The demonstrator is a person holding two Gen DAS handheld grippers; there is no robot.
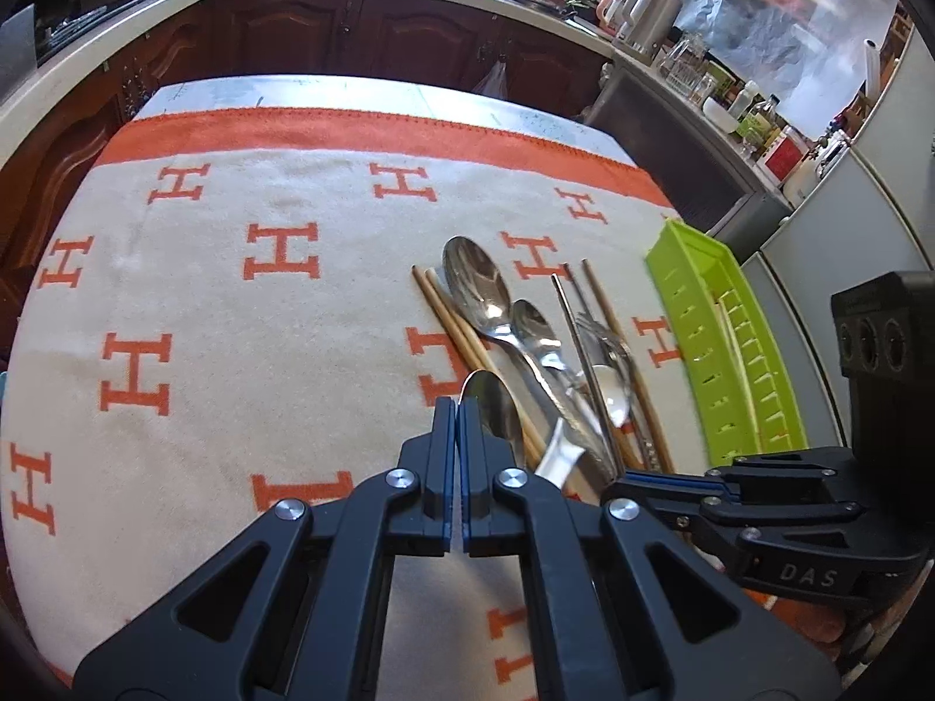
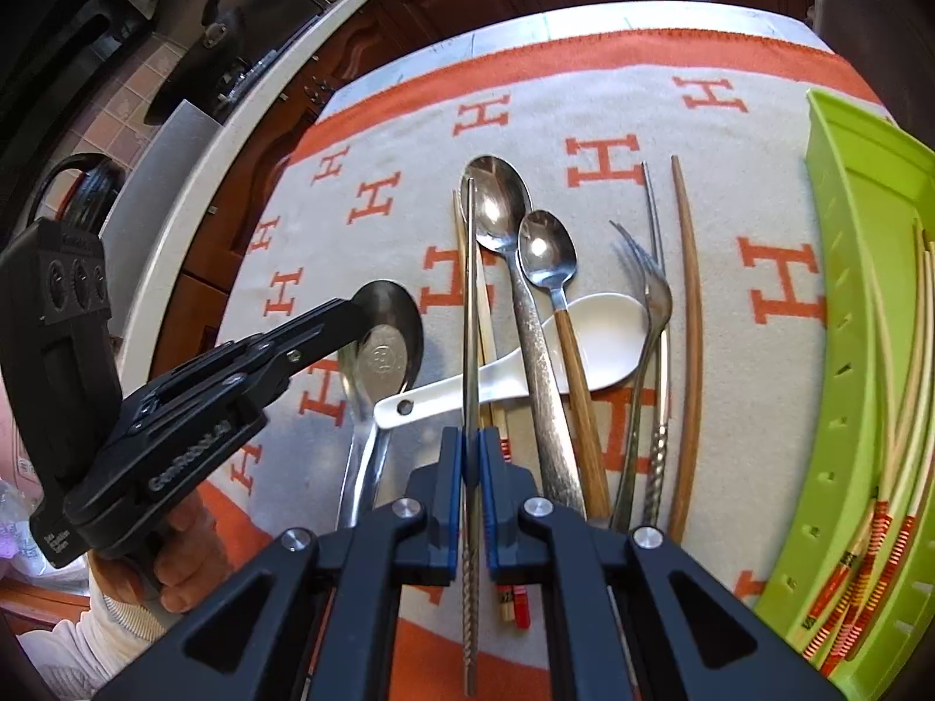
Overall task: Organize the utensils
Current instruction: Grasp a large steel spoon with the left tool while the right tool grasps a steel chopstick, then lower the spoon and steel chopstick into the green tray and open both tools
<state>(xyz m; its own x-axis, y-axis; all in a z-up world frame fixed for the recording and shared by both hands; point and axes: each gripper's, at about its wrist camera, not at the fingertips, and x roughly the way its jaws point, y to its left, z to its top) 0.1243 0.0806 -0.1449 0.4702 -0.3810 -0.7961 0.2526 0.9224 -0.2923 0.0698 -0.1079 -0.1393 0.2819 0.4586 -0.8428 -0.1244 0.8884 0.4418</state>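
Observation:
My right gripper is shut on a steel chopstick with a twisted handle, held over the pile of utensils; the side-on right gripper also shows low in the left wrist view. My left gripper is shut with nothing visible between its fingers. Its tip sits at the bowl of a steel serving spoon. The pile holds a large spoon, a wooden-handled spoon, a white ceramic spoon, a fork and wooden chopsticks. Several patterned chopsticks lie in the green tray.
Everything lies on a beige cloth with orange H marks. The green tray runs along the table's right edge. Dark cabinets and a crowded counter stand beyond. A person's hand holds the left gripper.

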